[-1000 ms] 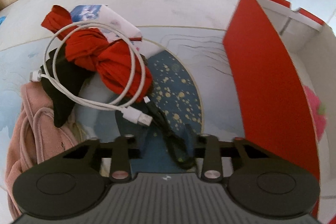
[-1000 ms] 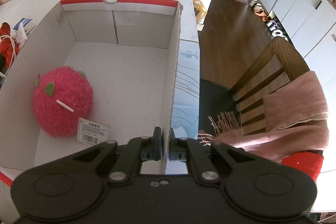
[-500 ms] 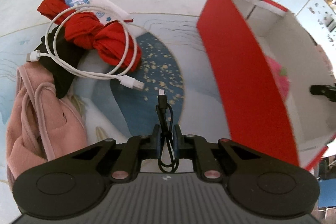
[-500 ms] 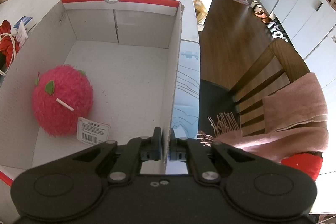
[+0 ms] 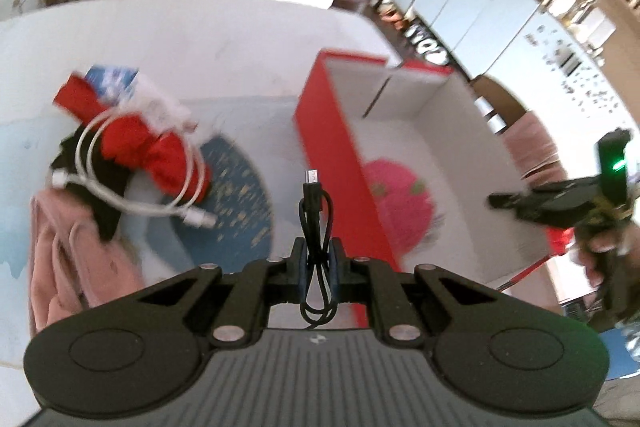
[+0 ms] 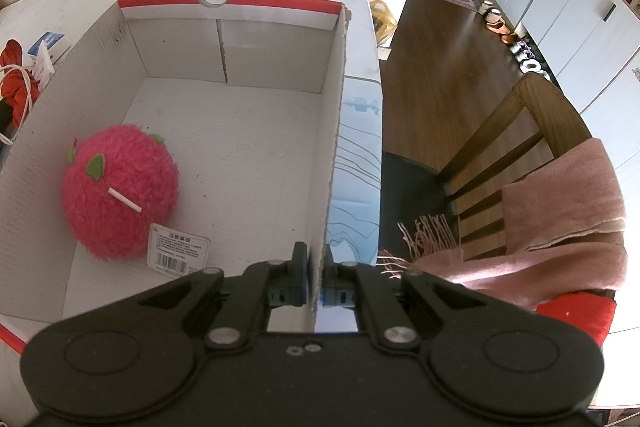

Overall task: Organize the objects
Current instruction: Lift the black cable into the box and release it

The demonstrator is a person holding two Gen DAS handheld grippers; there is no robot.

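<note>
My left gripper (image 5: 316,259) is shut on a coiled black USB cable (image 5: 316,203) and holds it in the air above the table, near the red outer wall of the open cardboard box (image 5: 336,163). My right gripper (image 6: 316,275) is shut on the box's right wall (image 6: 334,131), with one finger on each side of it; it also shows in the left wrist view (image 5: 560,199). A fuzzy pink plush ball (image 6: 120,187) with a paper tag lies inside the box at the left.
On the table left of the box lie a white cable (image 5: 120,203), a red cloth (image 5: 152,151), a black cloth, a pink bag (image 5: 68,259) and a blue-white packet (image 5: 116,79). A wooden chair with a pink scarf (image 6: 560,227) stands right of the table.
My left gripper closed on the black cable, lifted it off the table and swung right toward the box. My right gripper has stayed clamped on the box wall.
</note>
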